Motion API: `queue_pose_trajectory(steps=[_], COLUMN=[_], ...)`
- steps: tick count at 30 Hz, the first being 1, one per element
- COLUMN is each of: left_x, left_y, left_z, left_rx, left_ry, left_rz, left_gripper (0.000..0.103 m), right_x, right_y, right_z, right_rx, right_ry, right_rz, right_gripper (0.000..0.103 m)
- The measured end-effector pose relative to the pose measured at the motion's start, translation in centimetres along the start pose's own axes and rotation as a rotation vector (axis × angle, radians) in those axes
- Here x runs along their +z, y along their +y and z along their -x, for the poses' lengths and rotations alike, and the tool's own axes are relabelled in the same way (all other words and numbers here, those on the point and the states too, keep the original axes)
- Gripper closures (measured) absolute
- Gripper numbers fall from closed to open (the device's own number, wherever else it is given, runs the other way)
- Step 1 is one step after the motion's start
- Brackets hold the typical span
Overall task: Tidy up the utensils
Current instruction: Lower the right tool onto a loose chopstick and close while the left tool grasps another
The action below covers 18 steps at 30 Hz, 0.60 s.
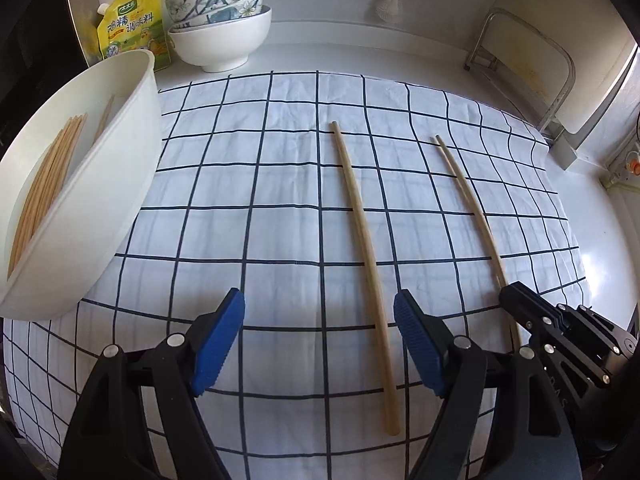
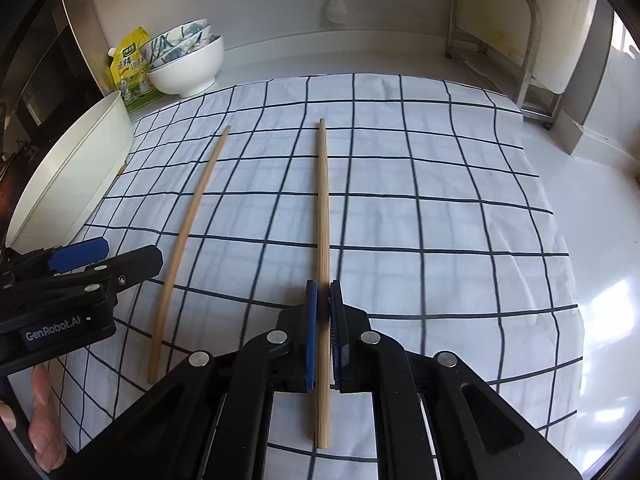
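Two chopsticks lie on the checked cloth (image 1: 280,200): right gripper (image 2: 323,334) fingers clamp one chopstick (image 2: 323,208) (near end cut off in the left view); left gripper (image 1: 319,344) fingers wide, empty, beside the other chopstick (image 1: 366,256).

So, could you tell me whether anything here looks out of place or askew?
Only one chopstick lies loose on the checked cloth, apart from the bundle in the white tub; the right gripper is shut on another chopstick. Nothing looks spilled or damaged.
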<state>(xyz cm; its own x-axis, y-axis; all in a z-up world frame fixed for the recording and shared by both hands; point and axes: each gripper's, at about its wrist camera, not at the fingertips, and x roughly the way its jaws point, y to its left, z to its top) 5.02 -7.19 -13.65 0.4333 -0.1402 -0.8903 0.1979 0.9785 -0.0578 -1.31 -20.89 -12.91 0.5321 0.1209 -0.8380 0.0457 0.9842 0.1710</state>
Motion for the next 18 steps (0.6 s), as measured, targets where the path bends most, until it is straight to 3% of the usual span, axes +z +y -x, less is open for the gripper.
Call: queue_pose_trajectory(steps=[12,18], left_x=[0.6,0.5], left_y=[-1.2,-1.6], left_z=[-1.7,-1.8], left_rx=[0.059,0.059], left_ry=[-0.003,-0.011], left_rz=[-0.022,-0.028], left_gripper=[0.027,0.034], right_x=[0.5,0.9], right_y=[-0.6,-0.2], right_z=[-0.3,-0.7], right_rx=[-0.022,-0.032], right_ry=[-0.006,-0.013], right_rz=[0.028,0.060], right_gripper=[0.093,0.090])
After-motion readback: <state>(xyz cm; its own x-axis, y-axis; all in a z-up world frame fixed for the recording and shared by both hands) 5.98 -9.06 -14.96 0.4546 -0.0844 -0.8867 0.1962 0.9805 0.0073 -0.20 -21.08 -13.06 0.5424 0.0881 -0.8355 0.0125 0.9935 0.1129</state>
